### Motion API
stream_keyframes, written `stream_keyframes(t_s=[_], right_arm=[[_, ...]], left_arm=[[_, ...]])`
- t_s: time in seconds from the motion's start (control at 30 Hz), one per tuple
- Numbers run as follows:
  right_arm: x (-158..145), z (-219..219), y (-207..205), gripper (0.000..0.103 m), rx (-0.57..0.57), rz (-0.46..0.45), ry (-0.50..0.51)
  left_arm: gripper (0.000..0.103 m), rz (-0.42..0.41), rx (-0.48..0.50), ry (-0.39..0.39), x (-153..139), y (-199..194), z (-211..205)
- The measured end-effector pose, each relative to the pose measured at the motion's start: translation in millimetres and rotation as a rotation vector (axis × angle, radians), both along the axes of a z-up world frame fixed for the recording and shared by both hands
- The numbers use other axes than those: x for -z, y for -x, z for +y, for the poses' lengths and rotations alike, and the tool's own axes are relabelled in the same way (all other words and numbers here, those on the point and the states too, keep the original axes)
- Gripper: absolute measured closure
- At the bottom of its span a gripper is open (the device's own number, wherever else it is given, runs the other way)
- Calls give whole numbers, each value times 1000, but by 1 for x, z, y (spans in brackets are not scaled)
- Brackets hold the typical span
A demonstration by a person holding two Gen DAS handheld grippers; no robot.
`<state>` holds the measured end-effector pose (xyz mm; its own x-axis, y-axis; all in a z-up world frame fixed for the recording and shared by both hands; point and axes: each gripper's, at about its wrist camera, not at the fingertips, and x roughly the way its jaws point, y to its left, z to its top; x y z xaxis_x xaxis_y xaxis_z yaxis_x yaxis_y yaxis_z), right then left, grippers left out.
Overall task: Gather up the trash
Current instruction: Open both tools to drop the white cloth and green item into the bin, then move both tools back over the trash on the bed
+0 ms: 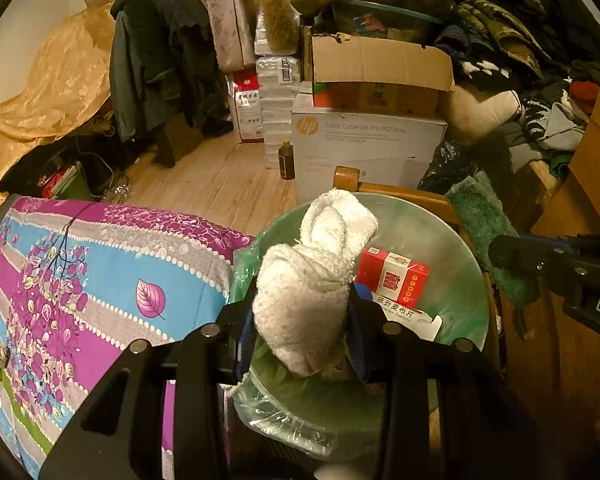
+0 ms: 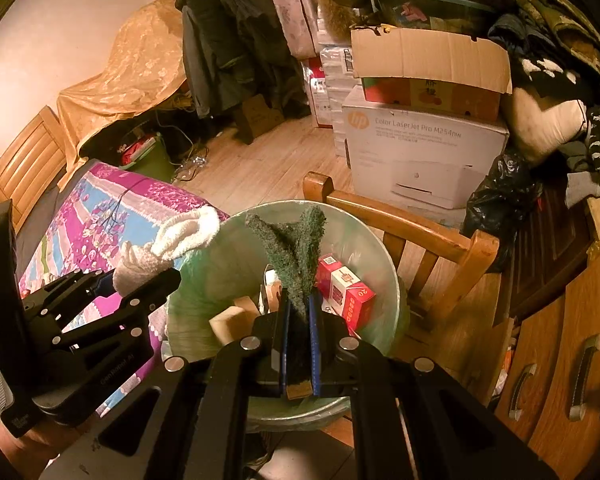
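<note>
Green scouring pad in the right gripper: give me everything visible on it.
The green scouring pad is a dark, coarse, fibrous sheet, folded lengthwise so that two flaps splay apart at the top. It stands roughly upright, pinched between the blue pads of the right gripper, above the open, bag-lined trash bin. Nothing else visibly touches it.

My left gripper (image 1: 301, 320) clamps white towel (image 1: 311, 280) over bag-lined bin (image 1: 459, 240); red box (image 1: 393, 278) inside; right gripper (image 1: 559, 268) alongside.

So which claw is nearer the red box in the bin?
Right. The right claw, shut on the green cloth, sits over the bin beside the red box; the left claw, holding the white towel, is at the rim.
</note>
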<state>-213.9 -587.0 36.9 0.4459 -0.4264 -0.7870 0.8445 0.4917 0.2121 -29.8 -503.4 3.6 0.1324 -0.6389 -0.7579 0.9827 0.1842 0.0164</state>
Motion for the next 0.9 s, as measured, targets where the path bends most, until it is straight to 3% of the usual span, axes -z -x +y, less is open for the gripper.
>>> stream_keyframes(t_s=[0.13, 0.23, 0.9], right_arm=[[1, 0, 0, 93, 0, 2, 6], [4, -1, -1, 78, -2, 0, 3], [9, -6, 6, 77, 21, -23, -10]], left_arm=[[63, -6, -3, -1, 0, 1, -4], [54, -17, -10, -13, 2, 2, -6], [50, -29, -21, -16, 2, 5, -7]])
